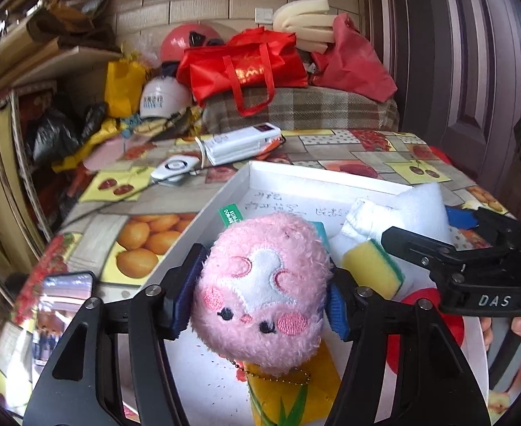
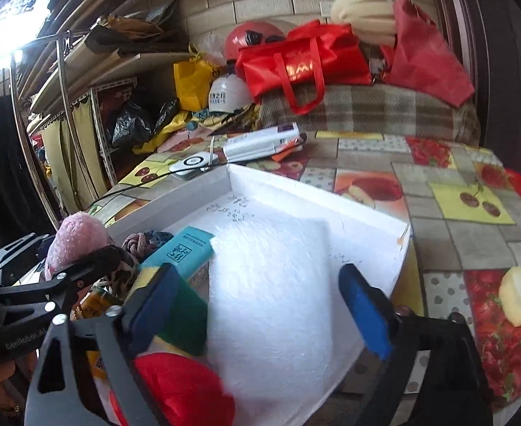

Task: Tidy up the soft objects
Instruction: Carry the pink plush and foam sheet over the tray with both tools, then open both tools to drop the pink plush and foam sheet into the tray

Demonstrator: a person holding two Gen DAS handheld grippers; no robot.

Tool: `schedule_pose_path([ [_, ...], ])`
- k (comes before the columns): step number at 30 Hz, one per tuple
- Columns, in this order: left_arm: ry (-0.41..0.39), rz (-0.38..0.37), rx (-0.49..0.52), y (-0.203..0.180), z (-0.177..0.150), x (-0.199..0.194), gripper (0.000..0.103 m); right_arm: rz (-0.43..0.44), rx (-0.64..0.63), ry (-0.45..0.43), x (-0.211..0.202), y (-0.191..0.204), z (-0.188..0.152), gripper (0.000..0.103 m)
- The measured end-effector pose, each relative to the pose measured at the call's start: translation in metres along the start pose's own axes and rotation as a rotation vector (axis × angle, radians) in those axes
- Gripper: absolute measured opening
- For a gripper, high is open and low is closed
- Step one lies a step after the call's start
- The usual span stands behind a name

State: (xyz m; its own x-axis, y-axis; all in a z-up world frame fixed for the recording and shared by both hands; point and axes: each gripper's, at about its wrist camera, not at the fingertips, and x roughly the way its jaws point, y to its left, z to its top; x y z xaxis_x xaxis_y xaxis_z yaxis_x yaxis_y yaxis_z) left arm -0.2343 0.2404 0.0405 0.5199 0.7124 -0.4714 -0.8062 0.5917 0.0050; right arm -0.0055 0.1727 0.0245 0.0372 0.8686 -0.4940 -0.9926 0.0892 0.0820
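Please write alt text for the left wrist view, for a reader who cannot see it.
The left gripper is shut on a pink plush toy above a white box. In the box lie a yellow-green sponge and white foam, with the right gripper reaching in.

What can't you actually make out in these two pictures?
- Handwriting on the white box floor: too small and faint in both views.
- Yellow packet, left wrist view: pink plush toy and left gripper cover most of it.
- Red soft thing, right wrist view: blurred, cut by the bottom edge.
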Motion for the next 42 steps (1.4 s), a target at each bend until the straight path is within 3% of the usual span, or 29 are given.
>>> schedule_pose_path([
  [1, -0.012, 0.008, 0.005, 0.000, 0.000, -0.002, 0.076, -0.002, -0.004, -0.009, -0.001, 0.000, 0.000, 0.102],
  [6, -0.066, 0.084, -0.008, 0.003, -0.002, -0.012, 0.102, -0.013, -0.002, -0.051, -0.006, 0.000, 0.001, 0.103],
  [7, -0.071, 0.088, -0.009, 0.003, -0.002, -0.013, 0.103, -0.017, 0.001, -0.056, -0.007, -0.001, 0.002, 0.103],
  [25, -0.098, 0.082, -0.017, 0.004, -0.003, -0.018, 0.103, -0.056, 0.013, -0.191, -0.030, -0.001, -0.001, 0.103],
  [42, -0.106, 0.085, -0.011, 0.003, -0.002, -0.019, 0.103, -0.050, 0.033, -0.218, -0.036, -0.006, -0.004, 0.103],
])
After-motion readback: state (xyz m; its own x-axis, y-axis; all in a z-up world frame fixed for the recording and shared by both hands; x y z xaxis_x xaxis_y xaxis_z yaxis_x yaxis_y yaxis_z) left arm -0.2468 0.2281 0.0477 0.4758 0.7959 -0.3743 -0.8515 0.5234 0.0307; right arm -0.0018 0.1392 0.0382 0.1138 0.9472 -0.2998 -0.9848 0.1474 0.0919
